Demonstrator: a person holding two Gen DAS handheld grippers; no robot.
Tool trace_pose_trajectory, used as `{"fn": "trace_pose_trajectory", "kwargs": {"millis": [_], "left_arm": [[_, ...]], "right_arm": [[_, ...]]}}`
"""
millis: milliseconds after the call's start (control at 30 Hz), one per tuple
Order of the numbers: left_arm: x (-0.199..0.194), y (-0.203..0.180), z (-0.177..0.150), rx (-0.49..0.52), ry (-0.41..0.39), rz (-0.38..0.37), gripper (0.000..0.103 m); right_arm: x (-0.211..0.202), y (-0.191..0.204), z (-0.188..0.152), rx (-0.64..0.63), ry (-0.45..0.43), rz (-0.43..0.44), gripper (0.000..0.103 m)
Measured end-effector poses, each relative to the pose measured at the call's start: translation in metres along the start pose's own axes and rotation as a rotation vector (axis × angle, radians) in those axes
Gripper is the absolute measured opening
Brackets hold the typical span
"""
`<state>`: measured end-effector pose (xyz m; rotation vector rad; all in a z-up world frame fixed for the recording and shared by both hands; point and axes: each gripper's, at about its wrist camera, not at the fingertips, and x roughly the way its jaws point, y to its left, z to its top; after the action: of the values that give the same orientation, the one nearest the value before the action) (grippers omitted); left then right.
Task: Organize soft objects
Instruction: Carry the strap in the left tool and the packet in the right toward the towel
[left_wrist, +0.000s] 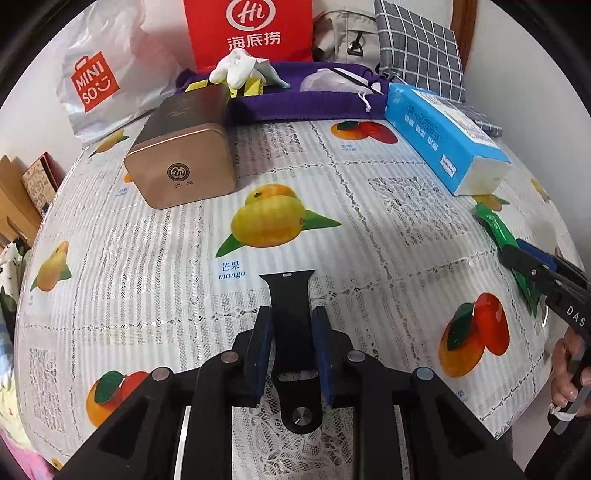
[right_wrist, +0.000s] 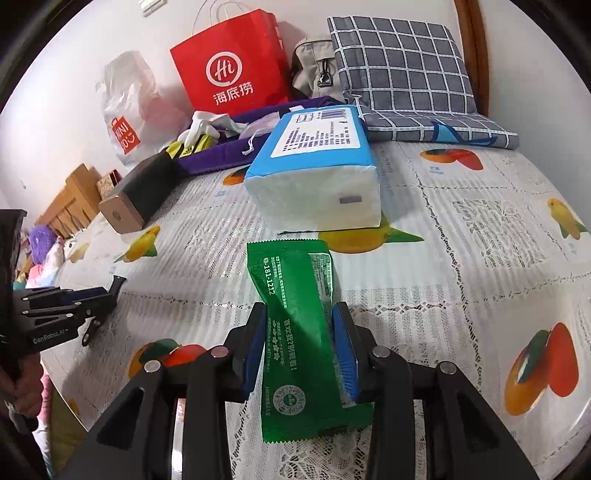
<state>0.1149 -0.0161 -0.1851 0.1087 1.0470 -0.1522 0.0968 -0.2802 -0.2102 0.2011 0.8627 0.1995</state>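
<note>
My left gripper is shut on a black watch strap that runs between its blue pads above the fruit-print tablecloth; it also shows in the right wrist view. My right gripper is shut on a green sachet, held lengthwise above the cloth; it also shows in the left wrist view with the green sachet. A purple cloth tray at the back holds white gloves, a yellow packet and a clear drawstring pouch.
A copper tin box lies at the back left. A blue tissue pack lies at the back right, just ahead of the sachet. A red paper bag, a white Miniso bag and a checked cushion stand along the wall.
</note>
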Motion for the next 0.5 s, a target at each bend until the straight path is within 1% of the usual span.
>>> {"fn": "trace_pose_trajectory", "kwargs": {"millis": [200,267,333,400,500], "left_arm": [[-0.0003,-0.0002,0.0,-0.01,-0.015,0.006,0.021],[-0.0004,0.0002,0.0001,-0.021,-0.018,0.005,0.021],[-0.0003,-0.0003,0.0002,-0.024,-0.019,0.008,0.021],[-0.0004,-0.0017,-0.0003,-0.019,-0.023,0.015,0.021],[-0.0002,-0.0007,0.0007,-0.02,-0.017,0.007,0.022]], "right_arm": [[0.0013,0.0027,0.0004,-0.019,-0.002,-0.01,0.038],[0.0016,0.0033,0.0003,-0.028,0.002,-0.01,0.04],[0.0016,0.0013,0.0012,-0.013,0.007,0.012,0.042],[0.0016,-0.0018,0.0012,0.005,0.004,0.032,0.042],[0.0016,-0.0005,0.0006,-0.006,0.001,0.031,0.042]]}}
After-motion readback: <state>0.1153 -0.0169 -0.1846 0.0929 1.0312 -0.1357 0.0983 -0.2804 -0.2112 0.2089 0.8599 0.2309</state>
